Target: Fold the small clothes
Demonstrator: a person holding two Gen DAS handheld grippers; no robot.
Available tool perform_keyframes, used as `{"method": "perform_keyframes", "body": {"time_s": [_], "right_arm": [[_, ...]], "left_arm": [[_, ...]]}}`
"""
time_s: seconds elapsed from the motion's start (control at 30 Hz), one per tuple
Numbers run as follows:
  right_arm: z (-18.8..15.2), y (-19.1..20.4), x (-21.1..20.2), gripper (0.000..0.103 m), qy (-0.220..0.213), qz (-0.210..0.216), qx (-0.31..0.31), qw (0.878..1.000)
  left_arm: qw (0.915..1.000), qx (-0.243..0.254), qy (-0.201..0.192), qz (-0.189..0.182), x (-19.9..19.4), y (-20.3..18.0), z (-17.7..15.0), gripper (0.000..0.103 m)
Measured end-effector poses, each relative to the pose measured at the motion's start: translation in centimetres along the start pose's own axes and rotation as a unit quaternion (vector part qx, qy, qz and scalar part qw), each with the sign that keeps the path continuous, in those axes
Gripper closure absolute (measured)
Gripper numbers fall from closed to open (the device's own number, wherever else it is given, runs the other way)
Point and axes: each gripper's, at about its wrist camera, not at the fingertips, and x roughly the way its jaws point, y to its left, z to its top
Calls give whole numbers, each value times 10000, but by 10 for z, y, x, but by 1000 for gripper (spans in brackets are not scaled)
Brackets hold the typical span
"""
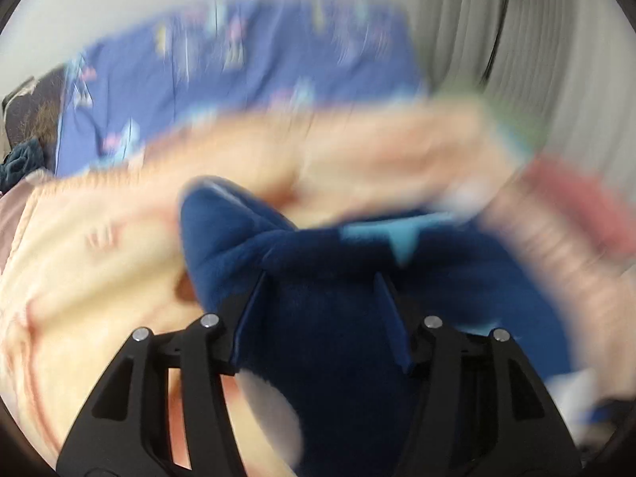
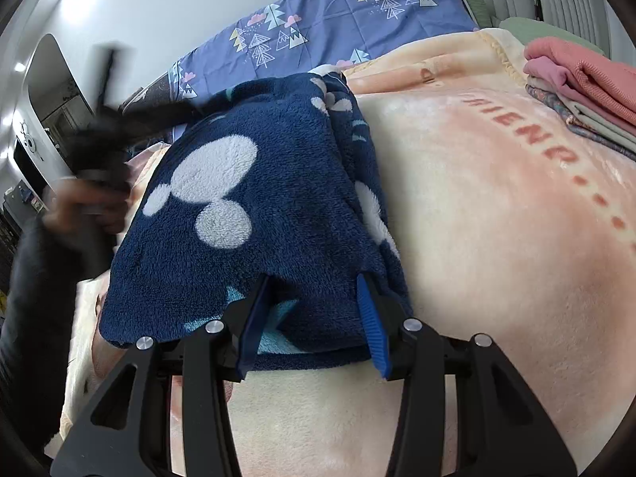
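Mid-fold: right gripper (image 2: 314, 310) and left gripper (image 1: 322, 310) both clamp navy fleece (image 2: 246, 206) bunched between their jaws (left view blurred); next, lay the fold flat.

Both cameras sit on the grippers, angled down along the fingers, very close to the navy fleece garment (image 2: 246, 214). Right wrist view is sharp, facing over the garment toward the purple tree-print sheet (image 2: 342, 20) behind it. Left wrist view is motion-blurred, pressed nearer the garment (image 1: 326, 318). Shared: garment, peach blanket (image 1: 79, 262), purple sheet (image 1: 246, 63), the folded pile to the garment's right.
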Motion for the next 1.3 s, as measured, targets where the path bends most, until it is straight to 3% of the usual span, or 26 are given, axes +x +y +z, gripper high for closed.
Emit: {"method": "perform_keyframes", "body": {"time_s": [0.07,0.2,0.3,0.43,0.5,0.53,0.57,0.6,0.73,0.83,0.93,1.07,1.13,1.2,1.3], "right_arm": [[1,3,3,57,48,-188,-67,9998],[-1,3,3,57,62,-231,-108,9997],[-2,1,2,57,47,-198,-77,9998],[-3,2,1,57,38,-194,-87,9998],[-4,2,1,57,42,-190,-82,9998],[-3,2,2,57,58,-187,-78,9998],[-2,2,2,57,74,-222,-86,9997],[-1,2,1,57,84,-260,-69,9996],[2,-6,-33,55,-138,-122,326,9993],[-4,-18,-58,45,-334,-137,577,9977],[-16,-38,-66,39,-157,226,1061,9940],[-34,-58,-60,30,121,848,1830,9794],[-39,-58,-54,30,251,958,2017,9744],[-41,-51,-49,30,312,1055,2009,9734],[-37,-44,-44,27,337,1198,2048,9709]], "left_arm": [[9996,63,-237,131,-2,-6,-4,46],[9987,364,-198,303,-28,-18,3,49],[9994,104,-322,8,-56,-13,0,50],[9937,135,-627,-921,-108,-33,-29,48],[9896,501,-546,-1233,-108,-56,-52,34],[9910,750,-530,-978,-98,-69,-63,33],[9898,1151,-688,-489,-86,-85,-76,33],[9884,1255,-771,-361,-84,-91,-79,33],[9934,1018,-369,-365,-89,-92,-63,33],[9942,989,-373,-189,-106,-96,-61,37],[9911,965,-584,-703,-137,-100,-67,37],[9846,1328,-660,-924,-157,-121,-87,34],[9843,1559,-456,-694,-145,-135,-99,33],[9817,1786,-538,-372,-136,-147,-110,31],[9814,1825,-552,-240,-134,-155,-113,29]]}}
